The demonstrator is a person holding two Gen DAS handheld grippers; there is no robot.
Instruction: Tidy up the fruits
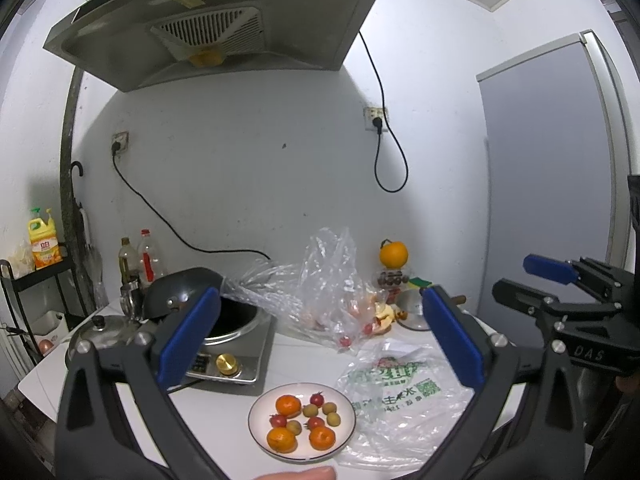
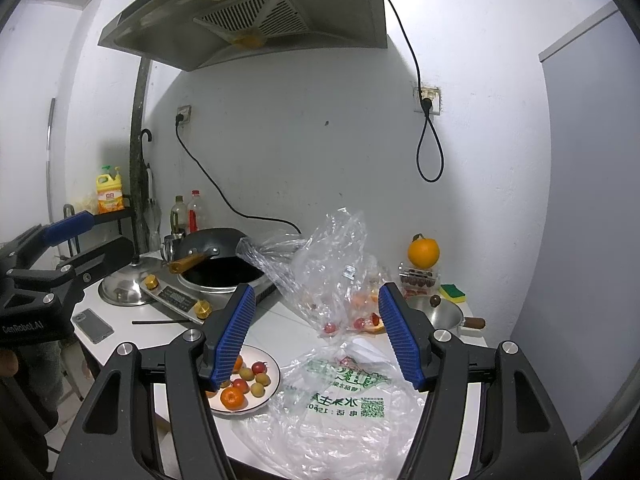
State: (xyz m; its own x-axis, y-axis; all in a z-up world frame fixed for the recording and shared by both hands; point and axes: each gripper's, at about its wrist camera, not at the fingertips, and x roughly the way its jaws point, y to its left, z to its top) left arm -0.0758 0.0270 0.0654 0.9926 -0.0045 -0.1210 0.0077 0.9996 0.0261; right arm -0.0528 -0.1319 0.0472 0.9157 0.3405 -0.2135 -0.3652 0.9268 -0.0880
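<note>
Range hood (image 1: 216, 24): hangs on the wall above the induction cooker (image 1: 236, 344).
Desk (image 1: 224, 404): white; it carries the cooker, the bags and the plate.
Wok (image 2: 216, 254): black, sits on the cooker at the back left.
Printed bag (image 2: 344, 404): flat on the desk, just right of the plate.
Clear bag (image 1: 320, 280): crumpled, stands behind the plate, some fruit inside.
Left gripper (image 1: 316, 340): spread wide, holds nothing, above the desk.
Right gripper (image 2: 316, 336): spread wide too, holds nothing.
Plate (image 1: 260, 436): white, near the front edge.
Fruits (image 1: 306, 420): small oranges, red and yellowish pieces, all on the plate.
Orange (image 2: 423, 252): alone, on a box at the back right.
</note>
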